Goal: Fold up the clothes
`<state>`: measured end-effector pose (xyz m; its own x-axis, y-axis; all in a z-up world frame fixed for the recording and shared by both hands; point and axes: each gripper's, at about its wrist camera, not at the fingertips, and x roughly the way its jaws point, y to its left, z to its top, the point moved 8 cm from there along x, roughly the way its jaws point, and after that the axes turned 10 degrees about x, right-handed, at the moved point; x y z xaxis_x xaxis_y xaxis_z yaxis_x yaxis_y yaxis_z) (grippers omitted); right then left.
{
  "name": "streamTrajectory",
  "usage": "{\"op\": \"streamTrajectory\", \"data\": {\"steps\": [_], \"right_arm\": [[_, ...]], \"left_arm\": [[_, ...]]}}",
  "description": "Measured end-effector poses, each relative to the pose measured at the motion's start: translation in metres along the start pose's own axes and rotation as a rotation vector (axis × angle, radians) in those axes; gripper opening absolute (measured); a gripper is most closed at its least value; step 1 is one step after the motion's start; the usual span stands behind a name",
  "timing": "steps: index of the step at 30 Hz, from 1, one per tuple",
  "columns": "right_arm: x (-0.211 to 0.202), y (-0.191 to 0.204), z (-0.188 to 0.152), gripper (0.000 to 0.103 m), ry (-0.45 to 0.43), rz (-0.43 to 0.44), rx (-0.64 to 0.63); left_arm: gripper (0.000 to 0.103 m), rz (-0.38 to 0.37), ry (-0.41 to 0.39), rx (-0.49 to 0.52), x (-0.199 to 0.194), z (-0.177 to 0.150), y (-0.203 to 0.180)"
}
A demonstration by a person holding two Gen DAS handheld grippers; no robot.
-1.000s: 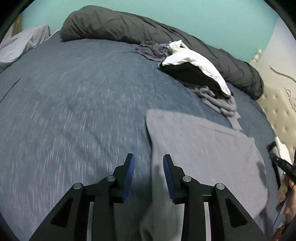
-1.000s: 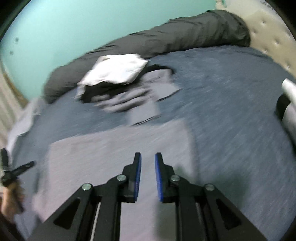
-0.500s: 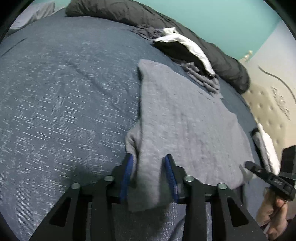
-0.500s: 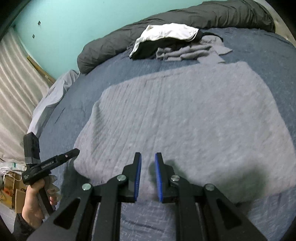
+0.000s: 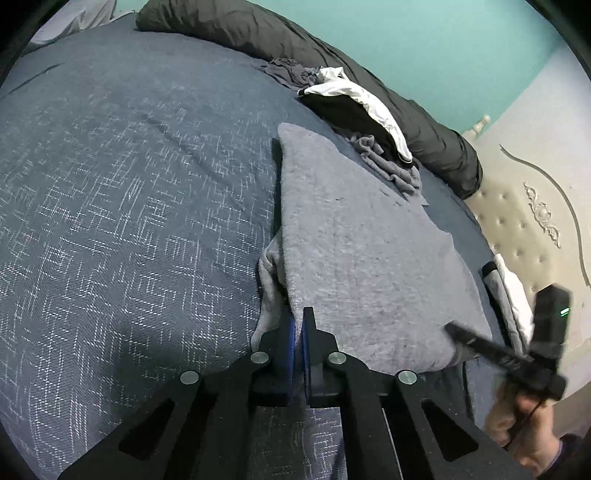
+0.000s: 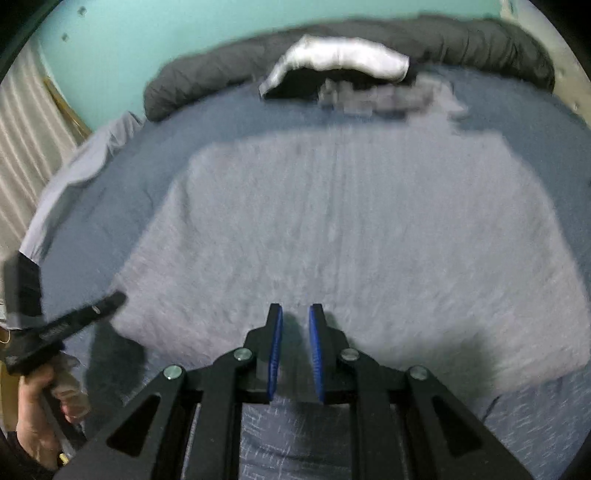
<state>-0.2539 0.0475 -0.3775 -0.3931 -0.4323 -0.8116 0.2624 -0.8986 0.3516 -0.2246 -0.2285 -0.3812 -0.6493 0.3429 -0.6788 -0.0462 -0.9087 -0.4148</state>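
The grey garment lay spread flat on the bed, its patterned blue cover bare toward nine o'clock. The left hand-held gripper had just been closing and was clenched on the garment's near left edge, where the cloth bunched up beside the jaws. At one o'clock from it, a pile of clothes with a white piece on top lay against a dark rolled duvet. The right hand-held gripper hovered at the garment's near hem at six o'clock, jaws narrowly apart with nothing between them.
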Motion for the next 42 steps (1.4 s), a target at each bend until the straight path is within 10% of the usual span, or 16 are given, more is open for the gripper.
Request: {"op": "streamTrajectory", "data": {"steps": [42], "right_arm": [[0.011, -0.01, -0.038, 0.003, -0.066, -0.065, -0.008]], "left_arm": [[0.026, 0.014, -0.019, -0.079, -0.034, -0.002, 0.002]]}}
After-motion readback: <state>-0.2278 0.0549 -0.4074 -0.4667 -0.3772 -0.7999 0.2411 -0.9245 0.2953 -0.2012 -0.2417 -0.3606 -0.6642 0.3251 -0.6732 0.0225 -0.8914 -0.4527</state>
